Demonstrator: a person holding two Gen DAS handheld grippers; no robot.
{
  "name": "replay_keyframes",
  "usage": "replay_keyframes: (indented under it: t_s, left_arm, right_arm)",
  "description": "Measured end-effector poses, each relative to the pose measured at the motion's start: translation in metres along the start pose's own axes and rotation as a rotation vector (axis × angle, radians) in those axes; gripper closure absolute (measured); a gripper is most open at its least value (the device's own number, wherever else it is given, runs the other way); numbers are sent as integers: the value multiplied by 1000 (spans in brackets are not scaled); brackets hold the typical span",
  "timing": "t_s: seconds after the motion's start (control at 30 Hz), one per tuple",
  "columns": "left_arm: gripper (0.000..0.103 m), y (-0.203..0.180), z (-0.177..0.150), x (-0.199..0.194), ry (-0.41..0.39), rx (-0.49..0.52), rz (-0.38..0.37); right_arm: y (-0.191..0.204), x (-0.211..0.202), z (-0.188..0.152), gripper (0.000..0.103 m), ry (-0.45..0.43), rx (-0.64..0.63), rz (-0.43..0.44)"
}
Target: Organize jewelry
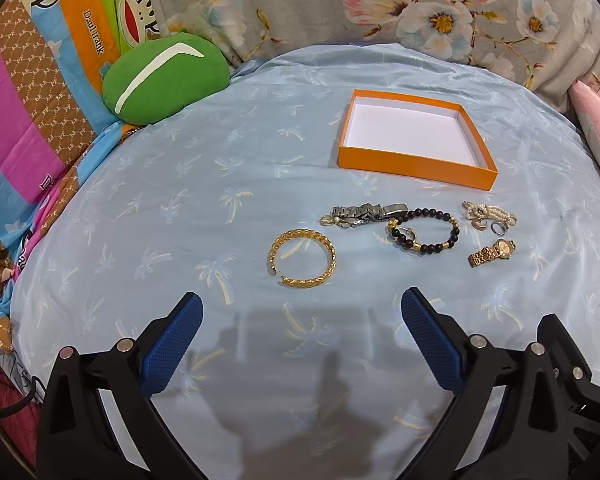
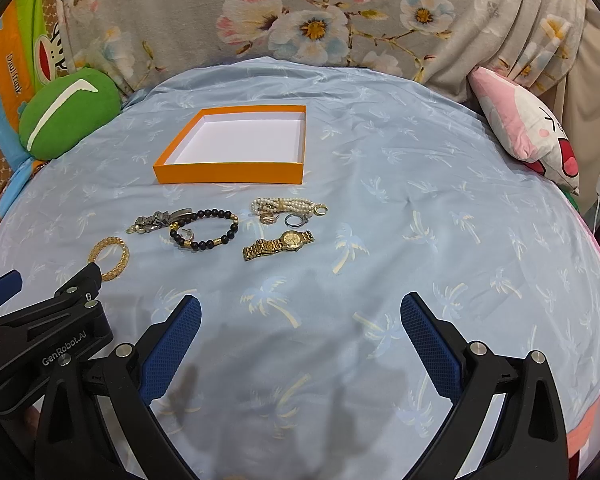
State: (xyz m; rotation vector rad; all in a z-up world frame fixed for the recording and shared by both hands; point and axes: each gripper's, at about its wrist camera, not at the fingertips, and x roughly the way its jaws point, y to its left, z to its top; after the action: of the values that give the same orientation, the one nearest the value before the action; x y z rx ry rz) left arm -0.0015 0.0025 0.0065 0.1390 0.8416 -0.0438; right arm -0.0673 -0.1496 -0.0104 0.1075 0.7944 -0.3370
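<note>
An empty orange box [image 1: 414, 164] [image 2: 228, 172] with a white inside sits on the blue sheet. In front of it lie a gold bangle [image 1: 302, 258] [image 2: 110, 258], a silver watch band [image 1: 360, 215] [image 2: 158, 220], a black bead bracelet [image 1: 424, 230] [image 2: 204, 230], a pearl bracelet [image 1: 488, 212] [image 2: 286, 205] with small rings [image 2: 292, 219], and a gold watch [image 1: 492, 252] [image 2: 278, 243]. My left gripper [image 1: 302, 306] is open and empty, just short of the bangle. My right gripper [image 2: 300, 308] is open and empty, short of the gold watch.
A green cushion [image 1: 164, 78] [image 2: 68, 114] lies at the back left and a pink pillow [image 2: 528, 128] at the back right. Floral fabric [image 2: 300, 12] rises behind the sheet. The left gripper's body [image 2: 40, 332] shows at the right wrist view's lower left.
</note>
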Motion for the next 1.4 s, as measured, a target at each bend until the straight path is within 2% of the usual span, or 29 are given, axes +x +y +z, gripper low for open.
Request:
replay_keyframes:
  t_s: [1.4]
  left_arm:
    - [7,-6,-1,4,5,1,0]
  right_arm:
    - [0,5,1,5,6,3,3]
